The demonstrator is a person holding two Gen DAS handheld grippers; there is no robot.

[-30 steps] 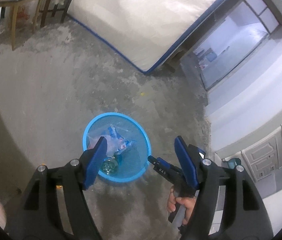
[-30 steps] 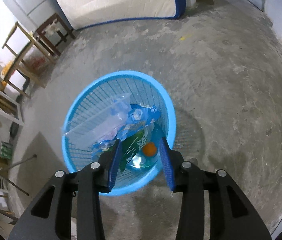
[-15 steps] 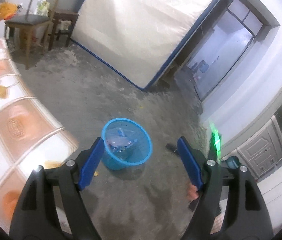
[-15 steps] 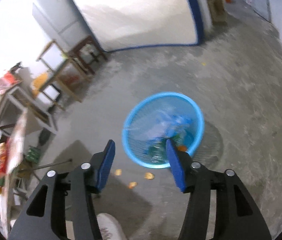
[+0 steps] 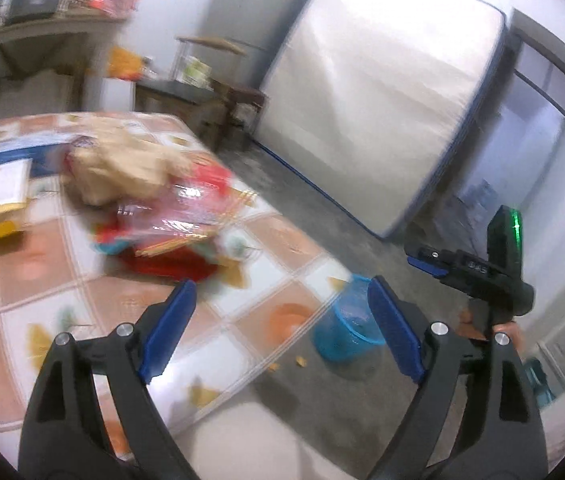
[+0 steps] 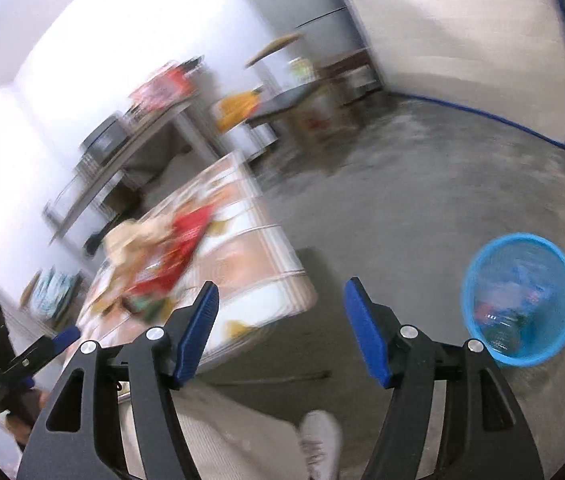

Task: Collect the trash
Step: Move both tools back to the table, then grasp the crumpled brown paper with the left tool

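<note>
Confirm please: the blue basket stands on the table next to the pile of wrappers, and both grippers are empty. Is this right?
Not quite. The basket stands on the floor beside the table, as the right wrist view shows. The wrappers lie on the table, and both the left gripper and right gripper are empty.

Both grippers pulled away from the bin, jaws opening

A second ago the left gripper (image 5: 278,328) and right gripper (image 6: 280,330) hung right over the blue basket (image 6: 520,300), which filled the space between their fingers. Now the basket sits small and off to the right of each, on the floor. Ahead of both lies the desk (image 5: 82,292) with its heap of wrappers (image 5: 170,216). Both sets of jaws have just been opening wider, with nothing between them.
</note>
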